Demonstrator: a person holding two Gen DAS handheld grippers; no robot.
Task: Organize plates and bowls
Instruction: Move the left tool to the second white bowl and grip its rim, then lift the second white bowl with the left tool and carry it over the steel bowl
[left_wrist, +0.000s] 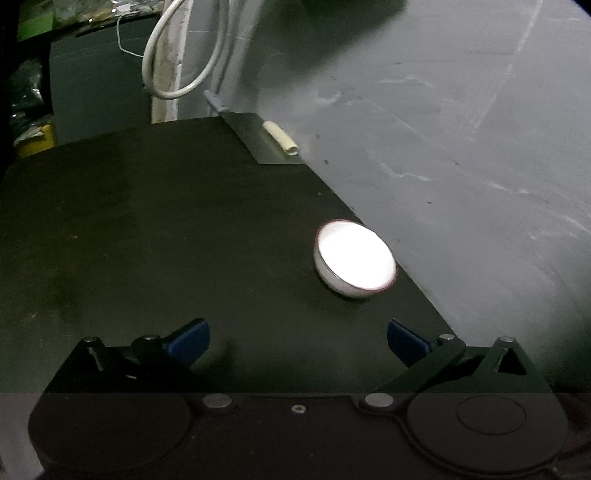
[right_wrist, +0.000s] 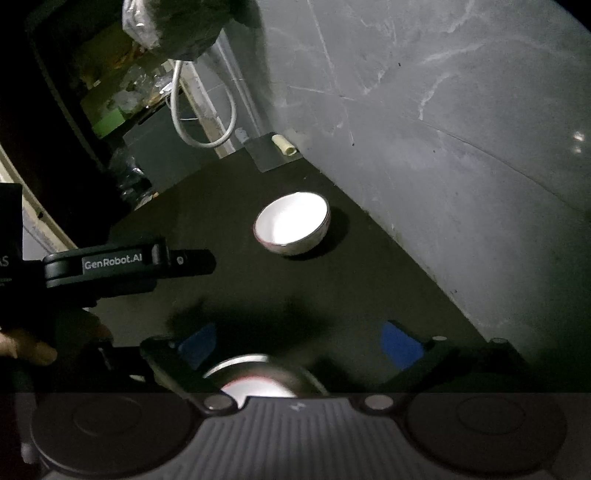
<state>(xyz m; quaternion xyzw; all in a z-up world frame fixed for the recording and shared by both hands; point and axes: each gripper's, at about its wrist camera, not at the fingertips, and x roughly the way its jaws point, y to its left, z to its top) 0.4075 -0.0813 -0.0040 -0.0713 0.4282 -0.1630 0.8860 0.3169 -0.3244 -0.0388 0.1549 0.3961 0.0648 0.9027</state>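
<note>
A white bowl (left_wrist: 354, 258) with a thin reddish rim stands upright on the dark table (left_wrist: 147, 221), close to the grey wall. My left gripper (left_wrist: 297, 339) hangs short of it, open, blue pads (left_wrist: 188, 339) wide apart with nothing between them. In the right wrist view the same bowl (right_wrist: 291, 225) sits further off. My right gripper (right_wrist: 299, 345) is open too. Low between its fingers lies a blurred white dish (right_wrist: 258, 376) with a red edge, partly hidden by the gripper body; the pads do not touch it. The left gripper (right_wrist: 199, 262) shows side-on at the left.
A grey wall (left_wrist: 461, 129) runs along the table's right side. At the back corner lie a flat metal sheet (left_wrist: 258, 140) and a cream tube (left_wrist: 280, 138). A white cable (left_wrist: 173, 74) loops behind. Cluttered shelves (right_wrist: 110, 92) fill the far left. A hand (right_wrist: 26, 350) shows low left.
</note>
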